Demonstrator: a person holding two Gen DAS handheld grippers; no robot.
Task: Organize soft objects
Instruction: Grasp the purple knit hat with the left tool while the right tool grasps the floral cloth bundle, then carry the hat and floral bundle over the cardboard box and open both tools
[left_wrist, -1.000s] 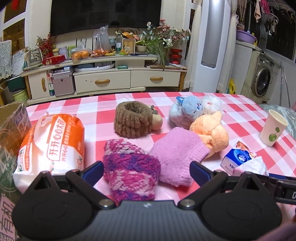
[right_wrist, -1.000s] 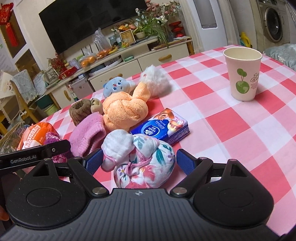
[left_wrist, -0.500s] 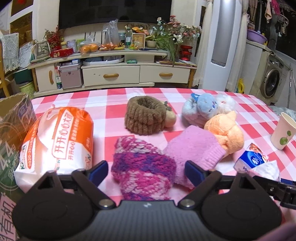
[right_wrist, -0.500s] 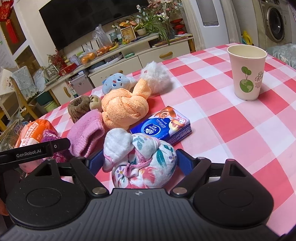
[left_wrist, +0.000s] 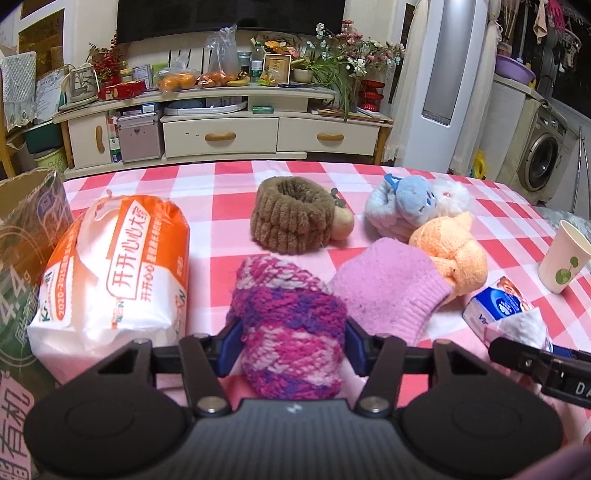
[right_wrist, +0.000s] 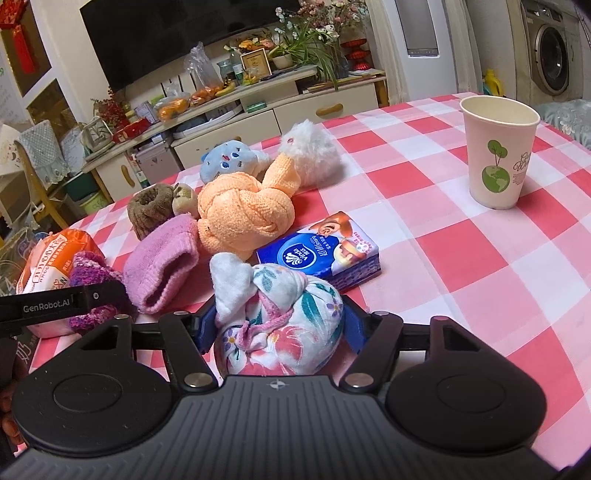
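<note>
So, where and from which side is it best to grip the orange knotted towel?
Probably grip the orange knotted towel across its round knot, coming from above: the knot is thick and compact. The pink sock touches one side and the tissue pack lies close on the other, so a low sideways approach looks crowded.

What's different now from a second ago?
Both tongs were wide open and are closing. The left tongs now squeeze the purple knitted bundle; the right tongs press the floral cloth bundle. Neither bundle has left the table; the cup and other items stayed put.
</note>
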